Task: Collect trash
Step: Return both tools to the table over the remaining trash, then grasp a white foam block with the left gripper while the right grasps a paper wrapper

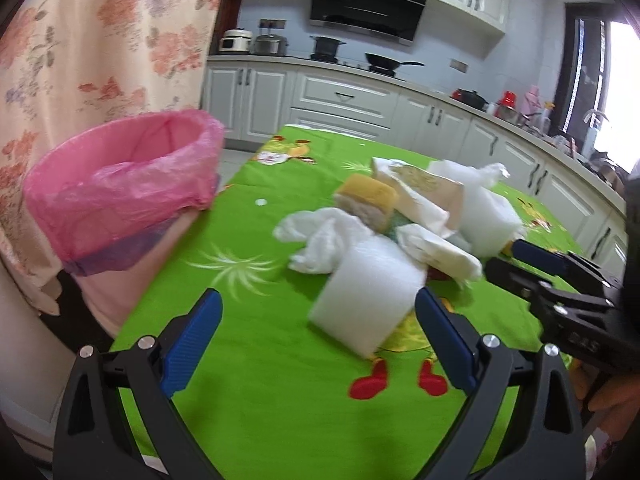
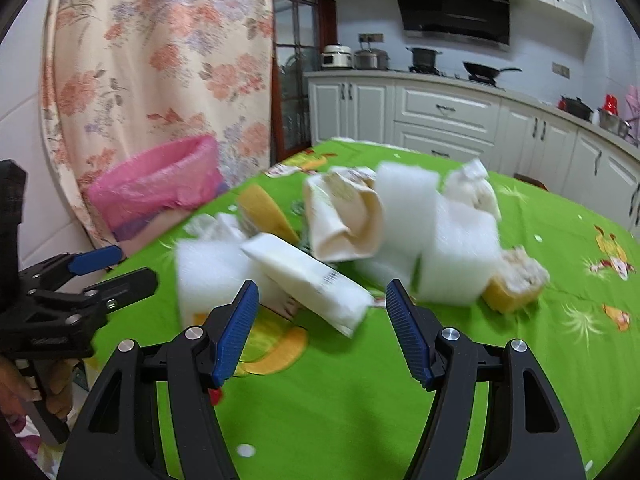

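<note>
Both the left hand-held gripper (image 1: 318, 320) and right hand-held gripper (image 2: 320, 312) hung released and empty, the trash pile (image 1: 400, 216) uncollected on the counter (image 1: 280, 400), the pink-lined bin (image 1: 124, 184) seemingly empty.

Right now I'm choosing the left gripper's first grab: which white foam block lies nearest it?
The white foam block just ahead of the open left gripper; the other foam blocks sit farther back in the pile.

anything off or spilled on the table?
No spill. The trash pile of foam blocks, wrappers and yellow sponges lies heaped mid-tablecloth, none in the pink-lined bin at the left edge. Both the left gripper and right gripper are open, holding nothing.
</note>
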`<state>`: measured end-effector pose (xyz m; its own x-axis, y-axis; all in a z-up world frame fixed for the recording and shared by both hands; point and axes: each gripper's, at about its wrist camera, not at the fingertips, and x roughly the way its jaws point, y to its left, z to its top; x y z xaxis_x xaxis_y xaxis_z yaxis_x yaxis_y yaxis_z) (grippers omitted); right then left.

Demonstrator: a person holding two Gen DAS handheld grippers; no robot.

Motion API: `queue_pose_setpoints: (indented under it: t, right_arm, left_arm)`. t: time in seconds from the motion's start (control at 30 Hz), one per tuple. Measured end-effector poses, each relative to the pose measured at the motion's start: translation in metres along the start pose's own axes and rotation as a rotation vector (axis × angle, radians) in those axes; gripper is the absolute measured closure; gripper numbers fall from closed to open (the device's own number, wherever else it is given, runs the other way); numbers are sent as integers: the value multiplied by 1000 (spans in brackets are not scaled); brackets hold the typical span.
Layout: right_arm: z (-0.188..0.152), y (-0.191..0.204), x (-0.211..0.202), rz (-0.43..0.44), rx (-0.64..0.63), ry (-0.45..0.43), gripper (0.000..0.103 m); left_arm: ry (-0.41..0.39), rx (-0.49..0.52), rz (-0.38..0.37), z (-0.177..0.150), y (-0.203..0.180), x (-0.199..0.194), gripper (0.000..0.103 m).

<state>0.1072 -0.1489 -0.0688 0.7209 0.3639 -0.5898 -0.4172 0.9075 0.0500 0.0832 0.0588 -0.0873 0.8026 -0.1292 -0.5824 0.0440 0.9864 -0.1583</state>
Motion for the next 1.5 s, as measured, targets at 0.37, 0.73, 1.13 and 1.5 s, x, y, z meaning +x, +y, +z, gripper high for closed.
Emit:
queue_pose_setpoints:
  t: [0.37, 0.73, 1.13, 1.5]
  right_arm:
    - [2, 1, 35, -24, -48, 132, 39]
    - [14, 7, 68, -35, -85, 198, 46]
    - [3, 6, 33, 25, -48, 132, 80]
    - [-8, -2, 10, 53, 11, 102, 80]
  left_arm:
    - [12, 60, -4, -1, -8, 7, 19]
    - [34, 89, -27, -4, -13, 13, 20]
    - [80, 121, -44, 6, -28, 37, 24]
    - [56, 202, -45, -9, -48, 28, 49]
